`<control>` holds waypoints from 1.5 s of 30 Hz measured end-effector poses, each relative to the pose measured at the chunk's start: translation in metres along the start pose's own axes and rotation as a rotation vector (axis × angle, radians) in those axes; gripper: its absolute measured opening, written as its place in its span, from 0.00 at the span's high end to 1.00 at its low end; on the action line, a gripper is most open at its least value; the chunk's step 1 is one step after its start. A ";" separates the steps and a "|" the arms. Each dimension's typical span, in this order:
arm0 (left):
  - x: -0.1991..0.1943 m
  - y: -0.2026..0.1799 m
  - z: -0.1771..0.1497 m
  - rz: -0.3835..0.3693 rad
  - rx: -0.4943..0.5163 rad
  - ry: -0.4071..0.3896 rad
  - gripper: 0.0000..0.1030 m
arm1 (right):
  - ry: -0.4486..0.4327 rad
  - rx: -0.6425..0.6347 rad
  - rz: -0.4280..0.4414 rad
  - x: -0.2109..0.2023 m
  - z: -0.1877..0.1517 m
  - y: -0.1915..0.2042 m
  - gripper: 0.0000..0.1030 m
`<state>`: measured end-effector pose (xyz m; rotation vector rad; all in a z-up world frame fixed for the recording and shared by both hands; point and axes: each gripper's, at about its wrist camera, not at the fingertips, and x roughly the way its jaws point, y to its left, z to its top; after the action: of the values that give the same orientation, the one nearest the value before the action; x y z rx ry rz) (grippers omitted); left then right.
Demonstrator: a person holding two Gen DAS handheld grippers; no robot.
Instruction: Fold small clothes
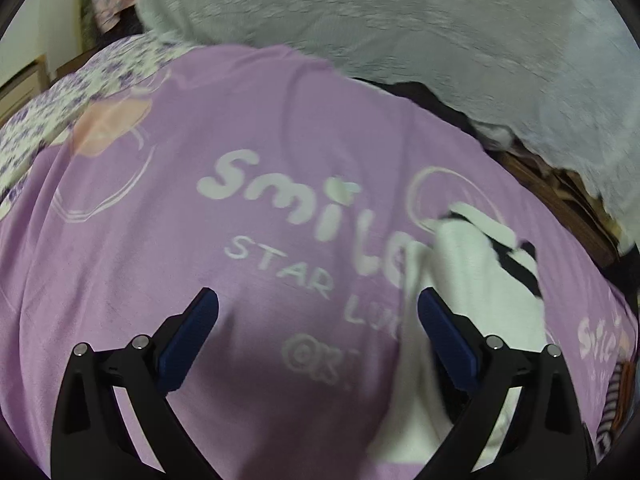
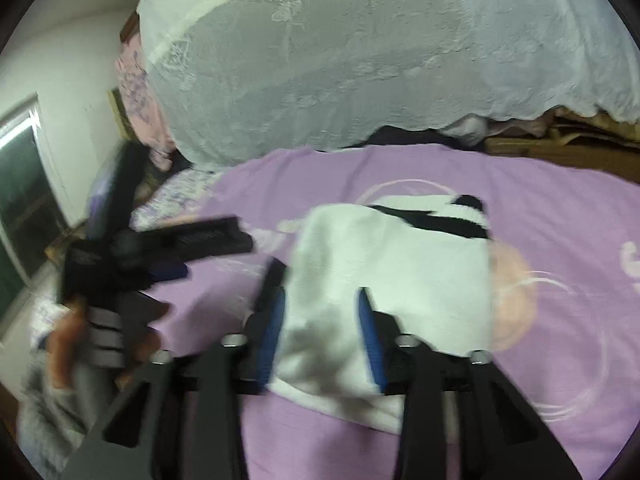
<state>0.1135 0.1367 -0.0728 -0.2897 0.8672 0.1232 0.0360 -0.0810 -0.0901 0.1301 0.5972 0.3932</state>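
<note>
A small white garment with black stripes [image 2: 400,276] lies folded on a purple sheet [image 2: 560,216] printed with "Smile". My right gripper [image 2: 322,312] is open, its blue pads either side of the garment's near edge. My left gripper [image 1: 318,312] is open over bare purple sheet [image 1: 160,240], with the garment [image 1: 472,280] just beyond its right finger. The left gripper also shows in the right wrist view [image 2: 160,248], held by a hand to the left of the garment.
A pale lace-patterned cover [image 2: 360,60] is heaped along the far side. A floral cloth [image 1: 60,112] lies at the far left. Brown wooden bed edge [image 2: 560,148] shows at the far right. A window [image 2: 20,200] is at the left.
</note>
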 end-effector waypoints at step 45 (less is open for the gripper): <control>0.032 -0.008 -0.045 0.207 0.155 0.036 0.04 | 0.156 -0.031 0.122 0.033 -0.036 0.012 0.69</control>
<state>0.1031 0.1150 -0.1229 -0.0565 0.9358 0.2425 0.0359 -0.0566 -0.1341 0.1070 0.7389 0.5343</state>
